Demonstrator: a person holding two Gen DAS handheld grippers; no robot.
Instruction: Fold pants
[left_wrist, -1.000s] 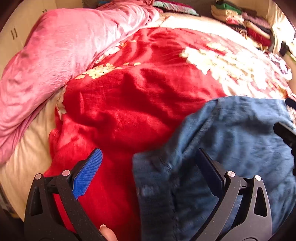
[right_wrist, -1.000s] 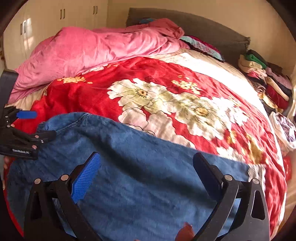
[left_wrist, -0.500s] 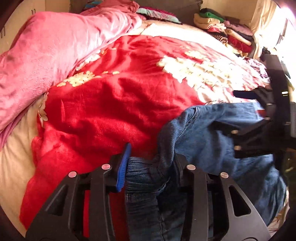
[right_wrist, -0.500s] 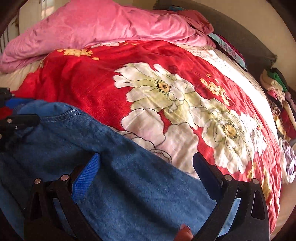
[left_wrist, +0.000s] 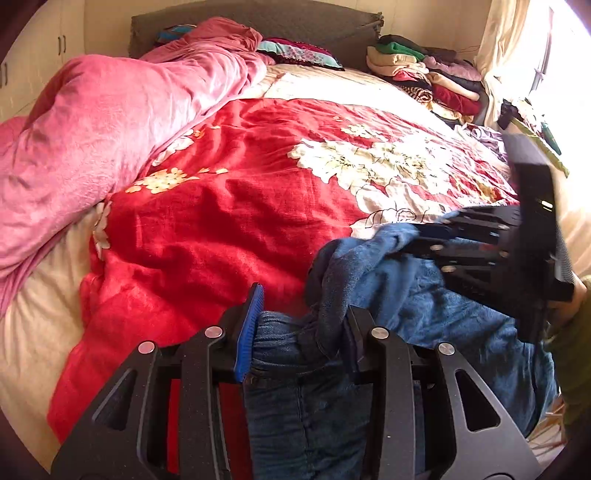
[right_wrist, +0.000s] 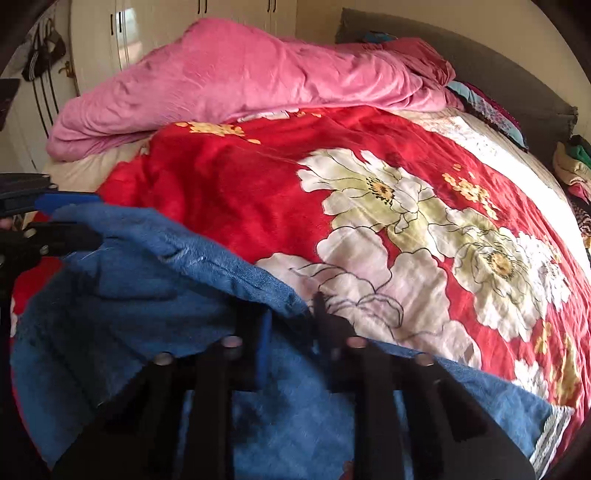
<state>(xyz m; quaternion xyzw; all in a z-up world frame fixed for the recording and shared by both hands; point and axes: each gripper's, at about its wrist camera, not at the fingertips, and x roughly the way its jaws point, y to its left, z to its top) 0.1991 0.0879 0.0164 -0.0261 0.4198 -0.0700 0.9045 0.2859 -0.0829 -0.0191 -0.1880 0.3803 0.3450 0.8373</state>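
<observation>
Bed (left_wrist: 229, 206) fills both views, covered w/ a red floral blanket (right_wrist: 369, 206); a pink duvet (left_wrist: 92, 122) is bunched along its left side, dark headboard (left_wrist: 258, 14) behind, a stack of folded clothes (left_wrist: 417, 70) at the far right corner by the window, white wardrobe (right_wrist: 155, 22) on the left wall.

Blue denim jeans (left_wrist: 424, 314) lie on the near edge of the blanket, long axis running roughly left-right across the front. Left hand-held gripper (left_wrist: 301, 332) is narrowed onto a bunched, thick seamed edge at the jeans' left end. Right hand-held gripper (right_wrist: 291, 332) looks pinched on the far edge further right; it is blurred, so grip is probable, not certain. Both ends seem held, fabric raised between them, so the fold likely carries that edge across.
</observation>
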